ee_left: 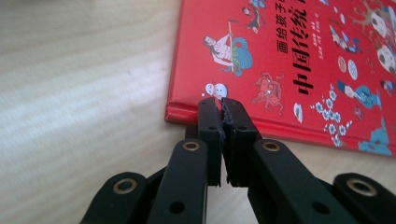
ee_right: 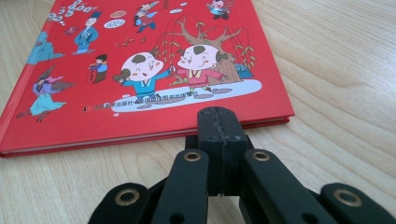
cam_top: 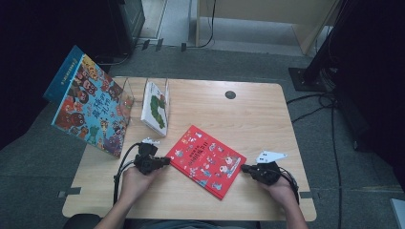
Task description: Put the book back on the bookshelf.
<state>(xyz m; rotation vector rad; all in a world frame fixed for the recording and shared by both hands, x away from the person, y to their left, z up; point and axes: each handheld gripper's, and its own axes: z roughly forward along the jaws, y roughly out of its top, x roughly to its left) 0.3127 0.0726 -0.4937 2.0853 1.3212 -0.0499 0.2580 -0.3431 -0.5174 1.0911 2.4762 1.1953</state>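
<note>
I have a red picture book [cam_top: 208,161] lying flat on the wooden table [cam_top: 258,114], turned at an angle, about midway between my two hands and toward the near edge. My left gripper [cam_top: 165,160] sits at the book's left edge with its jaws pressed together; from the left gripper view, the closed tips [ee_left: 223,108] meet right at the book's [ee_left: 299,60] spine edge near a corner, though I cannot tell whether they actually touch it. My right gripper [cam_top: 245,168] is at the opposite side, jaws likewise closed with nothing between them, and in the right gripper view the joined tips [ee_right: 219,119] rest just in front of the book's [ee_right: 140,70] edge near its corner. Neither gripper holds anything. Farther back on the left, a large colourful picture book [cam_top: 88,107] leans tilted past the table's left edge, against a clear stand [cam_top: 128,90]. Beside it, a white book with a green caterpillar [cam_top: 156,109] stands upright in the same clear rack. A small dark round hole [cam_top: 230,94] shows in the tabletop toward the far side.
</note>
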